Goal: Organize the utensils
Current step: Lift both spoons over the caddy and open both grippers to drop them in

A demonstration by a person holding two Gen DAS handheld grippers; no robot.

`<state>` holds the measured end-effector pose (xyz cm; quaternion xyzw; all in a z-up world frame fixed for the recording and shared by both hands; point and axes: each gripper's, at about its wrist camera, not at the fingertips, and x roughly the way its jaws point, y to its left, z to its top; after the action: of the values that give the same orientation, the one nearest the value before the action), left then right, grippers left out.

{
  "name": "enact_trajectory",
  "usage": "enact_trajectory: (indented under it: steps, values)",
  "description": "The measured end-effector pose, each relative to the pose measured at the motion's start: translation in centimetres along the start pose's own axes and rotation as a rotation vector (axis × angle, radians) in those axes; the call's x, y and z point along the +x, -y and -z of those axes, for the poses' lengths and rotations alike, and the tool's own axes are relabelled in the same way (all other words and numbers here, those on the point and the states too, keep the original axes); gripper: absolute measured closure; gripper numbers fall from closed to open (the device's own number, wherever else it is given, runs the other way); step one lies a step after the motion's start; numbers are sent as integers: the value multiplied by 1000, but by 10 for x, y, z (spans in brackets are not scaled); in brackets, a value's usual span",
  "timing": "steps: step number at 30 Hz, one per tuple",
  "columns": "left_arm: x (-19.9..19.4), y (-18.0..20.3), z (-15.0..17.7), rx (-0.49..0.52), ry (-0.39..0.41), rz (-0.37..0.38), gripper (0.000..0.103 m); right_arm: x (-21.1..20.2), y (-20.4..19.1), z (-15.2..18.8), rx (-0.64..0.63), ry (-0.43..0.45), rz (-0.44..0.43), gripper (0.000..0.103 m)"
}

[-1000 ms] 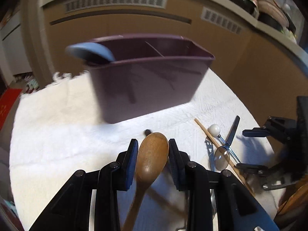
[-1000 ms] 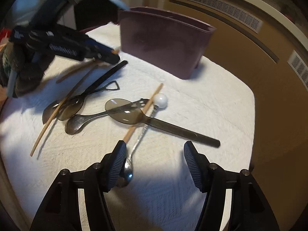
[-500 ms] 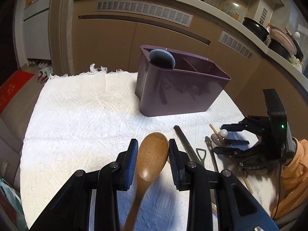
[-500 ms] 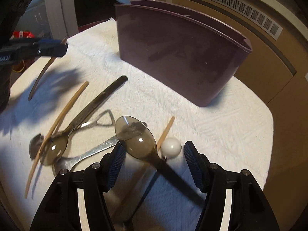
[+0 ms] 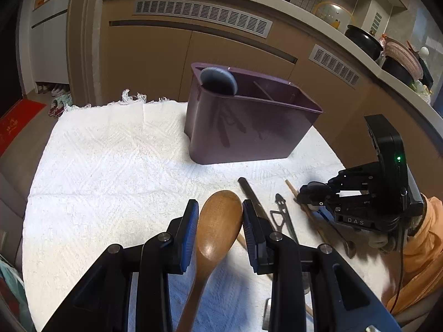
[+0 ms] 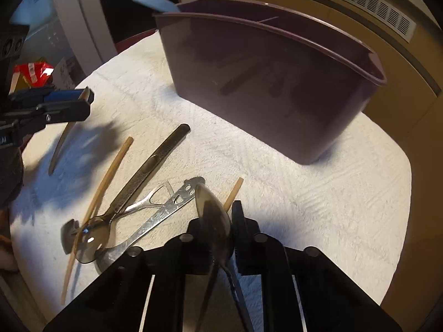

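Note:
My left gripper (image 5: 220,215) is shut on the bowl of a wooden spoon (image 5: 218,229), held above the white cloth in front of the purple caddy (image 5: 249,127). A blue-grey spoon (image 5: 218,80) stands in the caddy's left compartment. In the right wrist view my right gripper (image 6: 216,221) is closing its jaws on a smoky translucent spoon (image 6: 211,210), which stands on edge between the pads. In the left wrist view that right gripper (image 5: 313,193) sits low over the utensil pile.
Loose utensils lie left of my right gripper: a chopstick (image 6: 110,171), a dark-handled spoon (image 6: 155,160), a pierced metal spoon (image 6: 166,210) and another smoky spoon (image 6: 91,240). The white cloth (image 5: 110,166) covers the round table. Brown cabinets stand behind. An orange sleeve (image 5: 420,249) is at right.
My right gripper moved forward over the pile and closed its jaws on the smoky spoon. My left gripper drew back from the caddy, still holding the wooden spoon.

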<state>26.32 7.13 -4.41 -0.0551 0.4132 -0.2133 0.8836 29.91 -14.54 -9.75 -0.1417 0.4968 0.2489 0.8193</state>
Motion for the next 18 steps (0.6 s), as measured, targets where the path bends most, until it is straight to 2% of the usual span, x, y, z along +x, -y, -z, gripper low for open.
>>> enact_trajectory:
  steps: [4,9,15,18]
  values:
    - [-17,20,-2,42,42,4,75,-23,4,7,59,32,14,94]
    - [-48,47,-11,88,126,0,75,-66,6,9,111,121,30,94]
    - [-86,81,-37,153,243,-4,75,-124,-3,-6,142,266,34,94]
    - [-104,96,-62,189,311,-2,75,-154,-9,-24,140,357,55,94]
